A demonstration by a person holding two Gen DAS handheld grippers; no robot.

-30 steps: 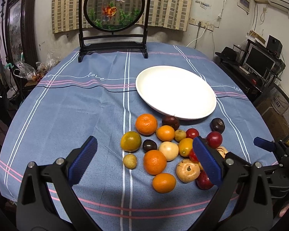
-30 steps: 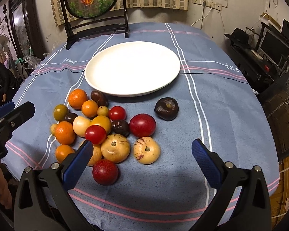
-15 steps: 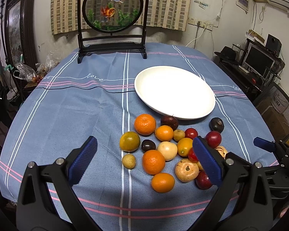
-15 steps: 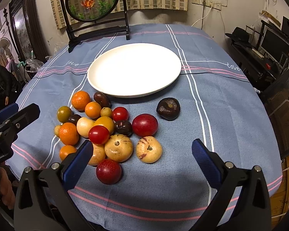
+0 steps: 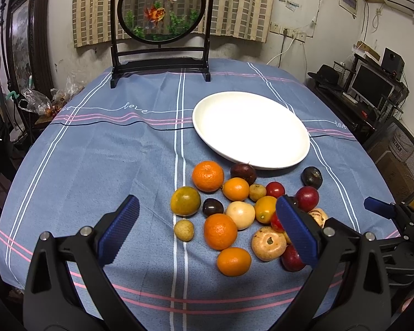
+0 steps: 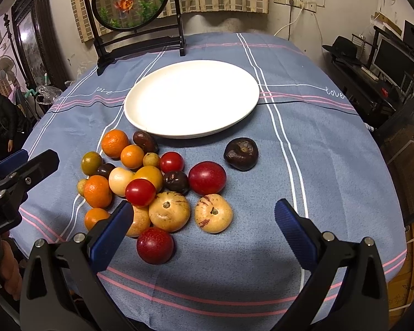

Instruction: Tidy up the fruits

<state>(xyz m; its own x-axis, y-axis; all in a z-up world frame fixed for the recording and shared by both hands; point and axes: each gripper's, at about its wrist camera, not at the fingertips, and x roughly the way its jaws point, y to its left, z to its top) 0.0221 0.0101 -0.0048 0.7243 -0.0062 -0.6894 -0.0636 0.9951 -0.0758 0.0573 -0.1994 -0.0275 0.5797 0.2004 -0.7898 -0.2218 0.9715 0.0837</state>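
A pile of several fruits lies on the blue tablecloth in front of an empty white plate (image 5: 251,129) (image 6: 191,98). It holds oranges (image 5: 207,176) (image 6: 114,143), red tomatoes (image 6: 140,192), a red plum (image 6: 207,178), tan speckled fruits (image 6: 213,213) and a dark fruit (image 6: 241,153) set apart to the right. My left gripper (image 5: 207,229) is open and empty above the near left of the pile. My right gripper (image 6: 201,231) is open and empty above the pile's near right.
A round goldfish screen on a black stand (image 5: 160,8) stands at the table's far edge. A desk with a monitor (image 5: 372,88) is off to the right. A person (image 6: 0,121) sits at the left. The table's front edge is close below both grippers.
Both grippers have shifted slightly forward toward the fruit pile. Both stay open and no fruit has moved.
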